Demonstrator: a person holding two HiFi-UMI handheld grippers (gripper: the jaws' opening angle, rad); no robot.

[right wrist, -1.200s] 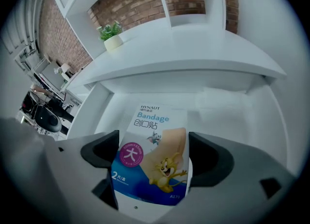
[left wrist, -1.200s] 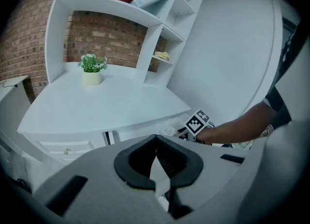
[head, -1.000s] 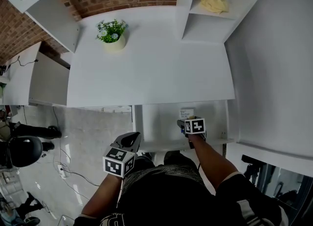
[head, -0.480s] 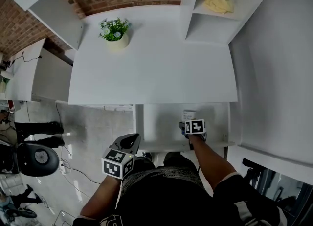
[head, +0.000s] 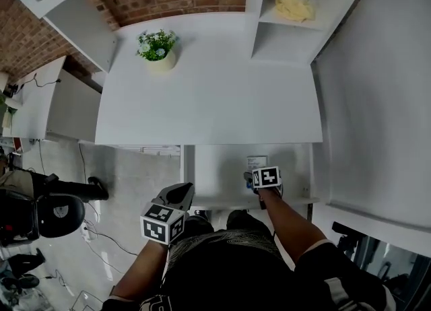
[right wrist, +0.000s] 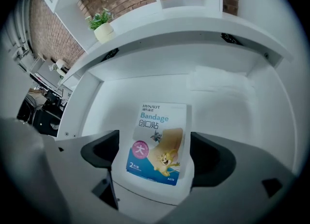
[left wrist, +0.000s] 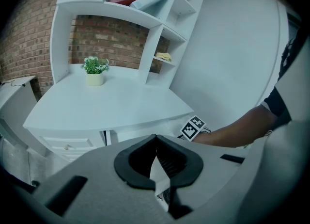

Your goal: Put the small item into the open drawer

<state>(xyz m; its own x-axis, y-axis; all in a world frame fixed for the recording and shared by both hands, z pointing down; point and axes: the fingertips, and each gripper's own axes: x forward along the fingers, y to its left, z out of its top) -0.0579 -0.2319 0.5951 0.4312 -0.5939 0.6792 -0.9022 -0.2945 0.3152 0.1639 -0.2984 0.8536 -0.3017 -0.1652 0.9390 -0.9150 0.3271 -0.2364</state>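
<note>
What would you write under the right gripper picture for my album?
The right gripper holds a bandage box inside the open white drawer.

Drawer (right wrist: 114,94) floor open left of bandage box (right wrist: 157,140); desk (head: 209,94) edge overhangs drawer rear, cutting headroom there. Plant pot (head: 157,50) back-left on desk, well apart from drawer.

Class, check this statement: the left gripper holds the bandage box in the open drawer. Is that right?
Not quite. It is the right gripper, not the left, that holds the bandage box in the open drawer. The right gripper view shows the box between its jaws.
</note>
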